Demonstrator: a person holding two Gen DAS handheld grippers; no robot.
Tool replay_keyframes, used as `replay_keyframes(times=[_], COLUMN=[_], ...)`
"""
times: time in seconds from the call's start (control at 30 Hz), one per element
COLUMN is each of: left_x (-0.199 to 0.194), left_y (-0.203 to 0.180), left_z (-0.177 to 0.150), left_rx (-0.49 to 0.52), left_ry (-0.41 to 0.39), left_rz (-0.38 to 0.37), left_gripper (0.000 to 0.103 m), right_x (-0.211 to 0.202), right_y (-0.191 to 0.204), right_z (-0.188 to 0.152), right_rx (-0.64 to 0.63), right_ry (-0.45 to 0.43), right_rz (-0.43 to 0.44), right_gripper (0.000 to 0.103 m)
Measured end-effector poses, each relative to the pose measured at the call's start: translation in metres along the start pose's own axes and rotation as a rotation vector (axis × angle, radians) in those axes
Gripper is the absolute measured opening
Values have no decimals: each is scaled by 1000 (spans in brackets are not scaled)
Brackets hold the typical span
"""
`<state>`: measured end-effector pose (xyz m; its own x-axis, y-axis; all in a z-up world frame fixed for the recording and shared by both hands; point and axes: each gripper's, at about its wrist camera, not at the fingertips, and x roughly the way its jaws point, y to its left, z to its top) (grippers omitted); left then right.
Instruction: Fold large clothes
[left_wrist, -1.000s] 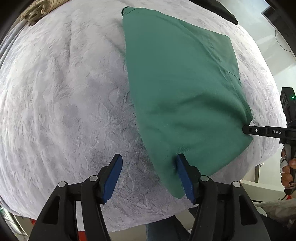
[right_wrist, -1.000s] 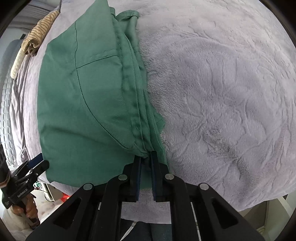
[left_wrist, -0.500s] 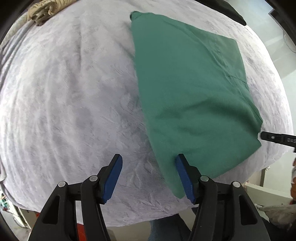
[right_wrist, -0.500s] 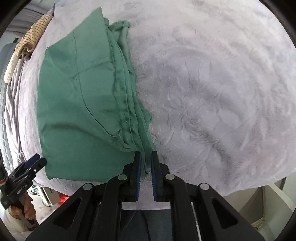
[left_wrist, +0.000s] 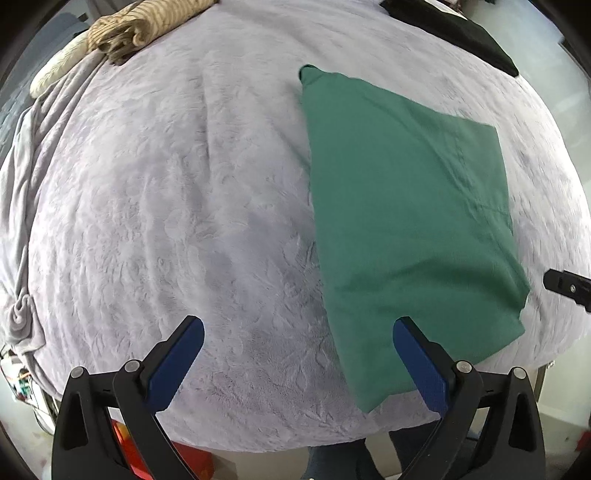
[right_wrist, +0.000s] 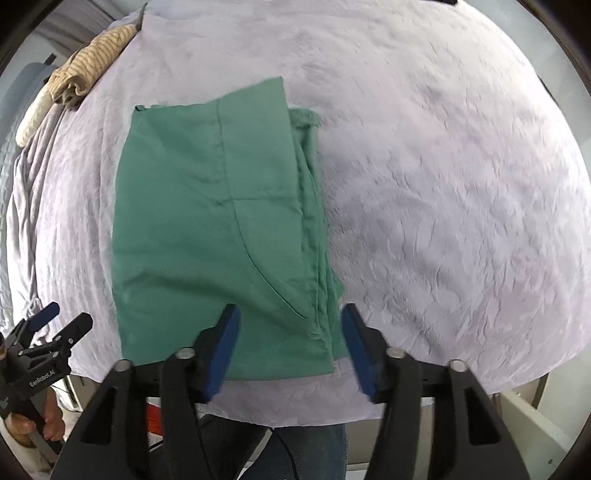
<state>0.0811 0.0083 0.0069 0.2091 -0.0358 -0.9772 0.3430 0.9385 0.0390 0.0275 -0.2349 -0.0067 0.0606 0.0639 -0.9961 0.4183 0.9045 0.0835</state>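
A green garment (left_wrist: 410, 206) lies folded into a flat rectangle on the grey plush bed cover (left_wrist: 166, 206). In the right wrist view the garment (right_wrist: 210, 236) shows its pocket seam and stacked layered edges along its right side. My left gripper (left_wrist: 298, 332) is open and empty above the bed's near edge, its right finger over the garment's near left corner. My right gripper (right_wrist: 290, 325) is open and empty, raised above the garment's near right corner. The left gripper also shows at the lower left of the right wrist view (right_wrist: 55, 325).
A striped beige cloth (left_wrist: 136, 26) lies bunched at the far left of the bed, with a crumpled grey sheet (left_wrist: 22, 184) along the left side. A black garment (left_wrist: 461, 29) lies at the far right. An orange object (left_wrist: 125, 439) sits below the near edge.
My right gripper was shut on the garment's near right corner; it has opened, let go and lifted back. The left gripper stayed open and drew back and up.
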Motion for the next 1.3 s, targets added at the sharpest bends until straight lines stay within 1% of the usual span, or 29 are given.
replay_keyframes(times=[0.03,0.13,0.17,0.2,0.23,0.37,0.47,0.63,1.3], left_x=[-2,-5,-7,-10,-11,-15,-14,-18,-21], left_y=[2,2,2,1,1,-1,-2,-2,-5], left_z=[1,3,3,4,3,2,2,2,-1], left_rx=[-10,-43,-52,-58,-59,-53,-57,-60,-55], left_ry=[-3,-6,-7,-10,-13,-19,-15,-16,-23], left_rz=[4,5,4,3,5,15,29,32,40], left_gripper=[102,102,102,102,102,102,102,102,102], right_x=[-3,-8,-9,-14,-16,-23,-26,-28,-30], right_y=[3,11,15,14,14,18,17,19,23], right_z=[1,4,-4,0,0,-2,-3,-4,-10], right_rx=[-6,-10,-6,-5,-5,1,7,-2,1], right_ry=[-16,-50,-59,-72,-90,-102,-93,-89,-97], right_rz=[-6,-19,-23,-28,-35,-50,-44,-68,-60], right_gripper=[83,87,91,99,103,103,103,103,103])
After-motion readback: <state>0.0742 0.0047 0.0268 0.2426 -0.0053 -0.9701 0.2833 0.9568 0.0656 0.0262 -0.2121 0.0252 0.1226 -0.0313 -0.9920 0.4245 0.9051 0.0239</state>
